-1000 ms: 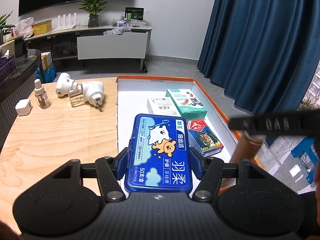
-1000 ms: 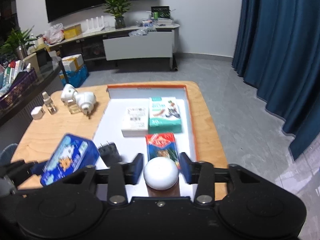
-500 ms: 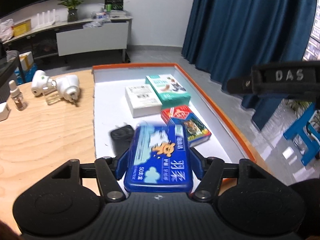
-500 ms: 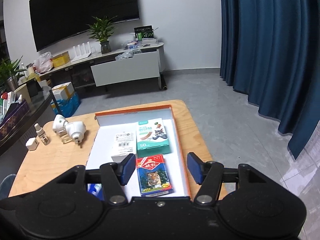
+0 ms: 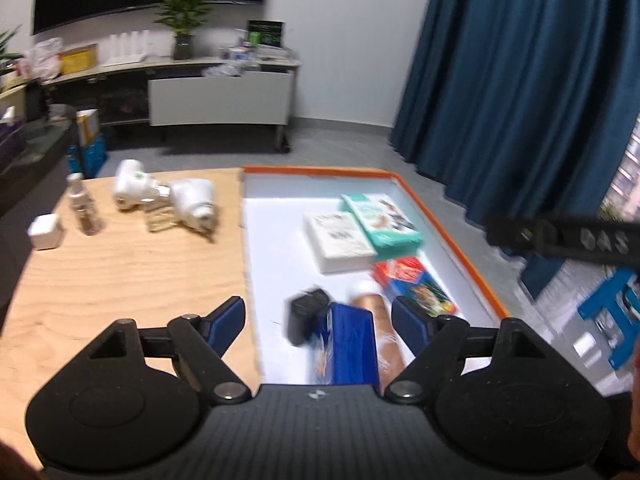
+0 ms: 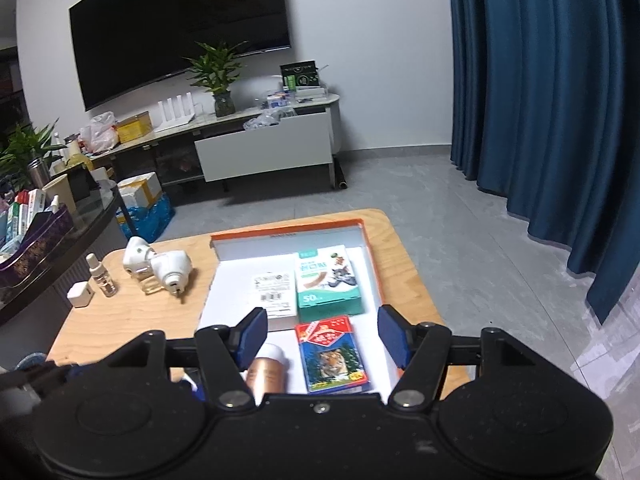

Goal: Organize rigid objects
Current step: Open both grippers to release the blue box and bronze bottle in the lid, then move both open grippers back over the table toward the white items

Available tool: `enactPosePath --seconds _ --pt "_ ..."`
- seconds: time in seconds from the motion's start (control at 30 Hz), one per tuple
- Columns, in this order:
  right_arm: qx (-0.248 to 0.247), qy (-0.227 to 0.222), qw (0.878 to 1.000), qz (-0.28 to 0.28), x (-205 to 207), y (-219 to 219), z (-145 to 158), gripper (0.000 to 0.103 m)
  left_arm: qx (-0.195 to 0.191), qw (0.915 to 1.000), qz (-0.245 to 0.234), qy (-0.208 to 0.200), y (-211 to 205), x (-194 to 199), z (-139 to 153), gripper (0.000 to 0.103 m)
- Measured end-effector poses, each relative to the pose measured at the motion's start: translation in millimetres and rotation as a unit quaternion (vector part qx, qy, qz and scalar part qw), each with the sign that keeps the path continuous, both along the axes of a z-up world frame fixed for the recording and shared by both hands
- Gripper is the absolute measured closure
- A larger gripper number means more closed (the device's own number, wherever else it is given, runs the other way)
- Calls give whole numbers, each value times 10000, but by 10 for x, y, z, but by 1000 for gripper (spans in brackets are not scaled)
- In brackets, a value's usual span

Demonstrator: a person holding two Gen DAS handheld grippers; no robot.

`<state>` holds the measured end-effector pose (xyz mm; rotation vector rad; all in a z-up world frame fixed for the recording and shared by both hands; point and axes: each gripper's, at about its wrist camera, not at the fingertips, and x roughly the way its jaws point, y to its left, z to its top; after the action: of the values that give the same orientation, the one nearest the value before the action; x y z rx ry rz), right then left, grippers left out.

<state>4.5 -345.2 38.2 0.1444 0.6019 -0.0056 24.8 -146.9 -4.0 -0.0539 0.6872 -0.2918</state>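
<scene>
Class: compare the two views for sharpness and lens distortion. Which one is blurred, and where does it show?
Left wrist view: motion-blurred; the blue box and charger in the tray smear. Right wrist view: sharp; print on the tiger box is crisp. Both bend straight lines, as on the curtain.

Home living room: wall TV [image 6: 180, 28], media console [image 6: 256, 136] (potted plant [image 6: 218, 76]), blue curtains [image 6: 552, 100]
</scene>
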Motion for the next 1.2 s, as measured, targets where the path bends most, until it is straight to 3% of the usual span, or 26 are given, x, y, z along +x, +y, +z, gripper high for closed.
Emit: enactPosePath --seconds 0.17,0.8,1.2 --pt "16 -8 9999 147 16 104 5 26 -12 9989 455 63 259 89 32 21" --pt "87 324 9938 1057 398 846 -131 25 147 9906 1355 130 1107 170 56 20" --pt "29 493 9897 1345 752 1223 -179 25 335 9738 2218 373 1828 540 -55 19"
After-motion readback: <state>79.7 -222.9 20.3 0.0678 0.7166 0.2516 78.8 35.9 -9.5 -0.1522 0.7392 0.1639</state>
